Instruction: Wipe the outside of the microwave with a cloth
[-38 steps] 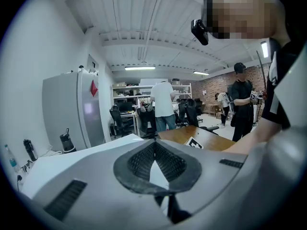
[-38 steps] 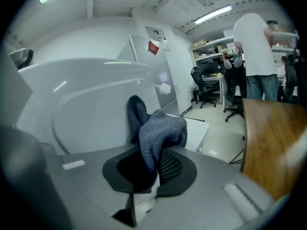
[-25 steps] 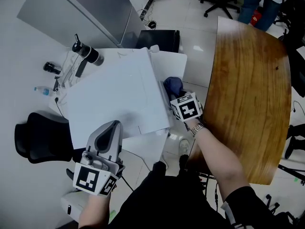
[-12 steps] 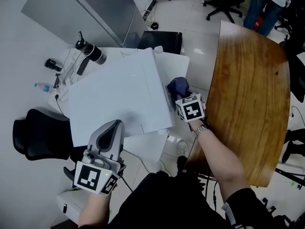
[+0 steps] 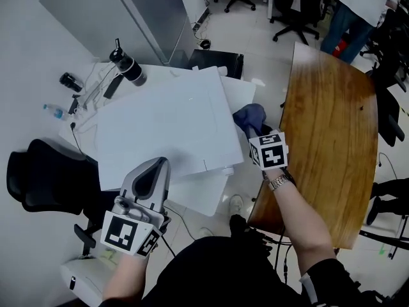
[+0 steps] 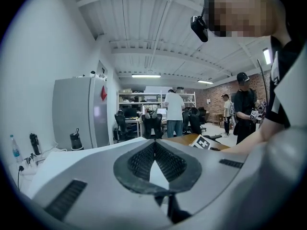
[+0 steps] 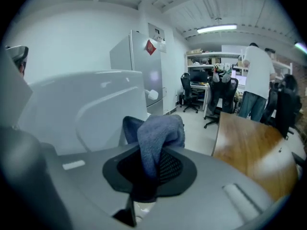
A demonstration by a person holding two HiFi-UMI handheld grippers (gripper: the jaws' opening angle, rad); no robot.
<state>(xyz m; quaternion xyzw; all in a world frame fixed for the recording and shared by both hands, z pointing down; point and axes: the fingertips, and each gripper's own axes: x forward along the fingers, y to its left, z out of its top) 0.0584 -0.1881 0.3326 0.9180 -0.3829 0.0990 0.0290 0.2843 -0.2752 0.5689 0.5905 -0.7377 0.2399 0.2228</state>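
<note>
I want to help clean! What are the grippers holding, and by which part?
The right gripper holds the blue cloth, its jaws pinching a bunched fold, with the rest poking out front. The left gripper is shut on nothing.

White microwave (image 5: 166, 126) upright; blue cloth (image 5: 249, 117) bunched just beside its side wall, pinched in right gripper (image 7: 156, 152).

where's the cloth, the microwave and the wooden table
cloth (image 5: 250, 116), head view, on its bunched blue top
microwave (image 5: 163, 123), head view, on the middle of its white top panel
wooden table (image 5: 329, 139), head view, on the bare middle of its top
</note>
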